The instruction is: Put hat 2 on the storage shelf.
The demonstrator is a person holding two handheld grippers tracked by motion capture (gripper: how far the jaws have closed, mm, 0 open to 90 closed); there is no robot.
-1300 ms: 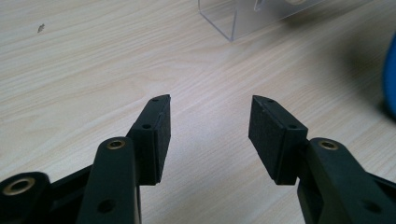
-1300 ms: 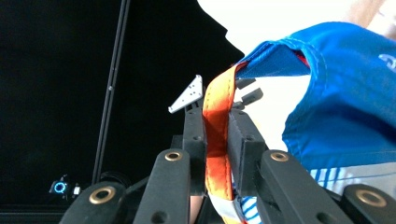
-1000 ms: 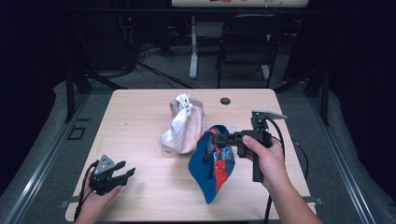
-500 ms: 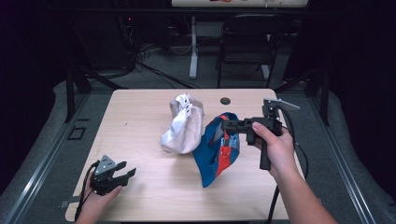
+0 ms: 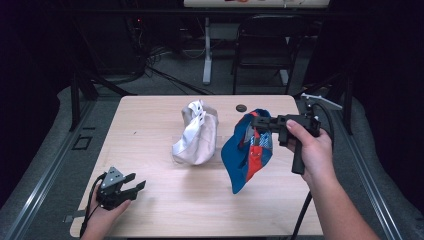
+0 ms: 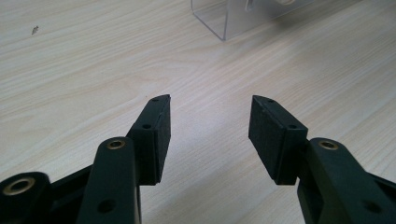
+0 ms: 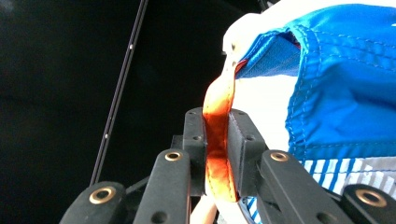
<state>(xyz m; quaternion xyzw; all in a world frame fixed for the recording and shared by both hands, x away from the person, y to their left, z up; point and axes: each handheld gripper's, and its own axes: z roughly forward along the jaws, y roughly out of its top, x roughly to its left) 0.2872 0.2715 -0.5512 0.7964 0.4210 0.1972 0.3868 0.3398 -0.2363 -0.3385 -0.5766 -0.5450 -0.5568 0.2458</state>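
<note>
Blue cap hangs clamped in the right hand-held gripper above the wooden table; left hand-held gripper gapes empty.

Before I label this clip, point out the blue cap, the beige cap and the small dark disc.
blue cap point(image 5: 246, 155), high view, hanging blue panel.
beige cap point(image 5: 200, 137), high view, middle of its crown.
small dark disc point(image 5: 241, 107), high view, its centre.

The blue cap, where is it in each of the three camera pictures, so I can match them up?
High view: the blue cap hangs right of centre from the right gripper, above the table.
Right gripper view: it fills the upper right, its orange strap pinched between the jaws.
Left gripper view: not in it.
Shared landmark: the right gripper, clamped on the cap.
</note>
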